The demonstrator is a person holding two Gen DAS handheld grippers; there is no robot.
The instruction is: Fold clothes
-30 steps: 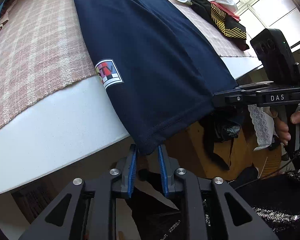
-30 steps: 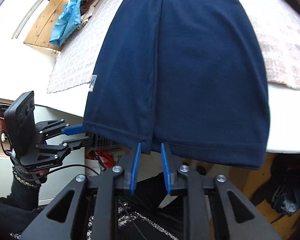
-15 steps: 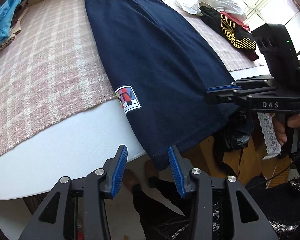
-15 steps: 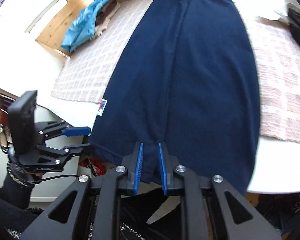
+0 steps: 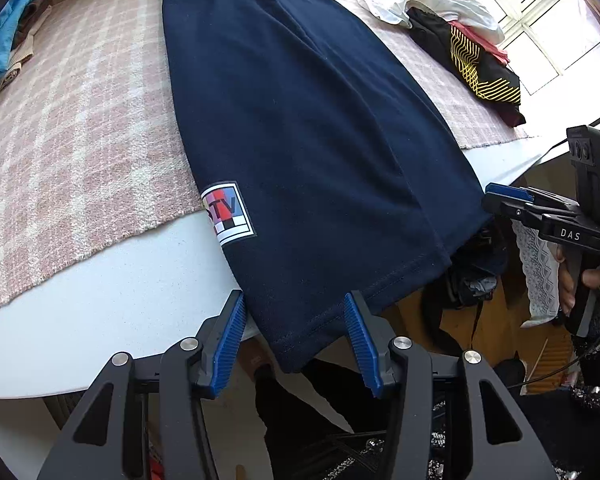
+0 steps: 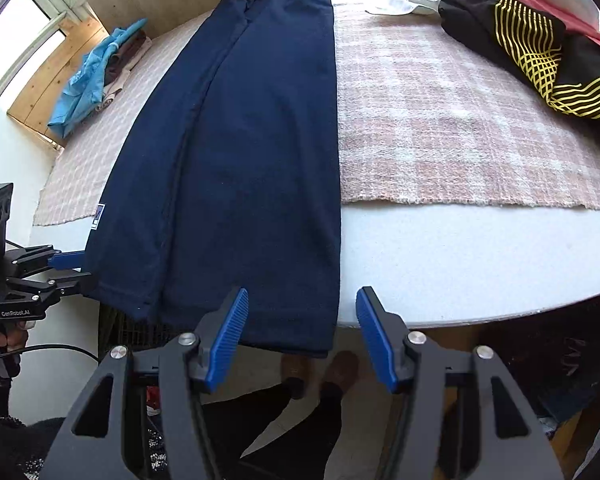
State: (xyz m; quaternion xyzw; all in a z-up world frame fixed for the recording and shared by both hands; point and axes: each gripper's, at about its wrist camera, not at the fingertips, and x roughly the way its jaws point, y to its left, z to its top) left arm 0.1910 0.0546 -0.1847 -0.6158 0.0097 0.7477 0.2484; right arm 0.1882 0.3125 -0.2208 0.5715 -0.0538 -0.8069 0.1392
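Currently laid lengthwise on white round-edged worktop (image 6: 460,264): long navy-blue knit garment (image 5: 300,120), folded along its length, hem hanging over near edge. Upper part on pink-and-cream checked woven cloth (image 5: 68,136) covering worktop.

Left hand-held gripper (image 5: 296,344): jaws opening, blue ribbed pads (image 5: 228,344) apart, left hem corner of garment hanging between them, not pressed. Right hand-held gripper (image 6: 302,336): jaws opening, pads clear of fabric, right hem corner just ahead and between them, released.

Garment detail: smooth, flat, stitched hem, lengthwise seam or fold line off-centre, rectangular white-bordered printed patch (image 5: 228,212) with red and blue blocks near left edge above hem.

Also on worktop: heap of unfolded clothes, black piece with yellow line pattern (image 6: 540,52), white and red pieces, far right; stacked light-blue and brown folded clothes (image 6: 96,76), far left.
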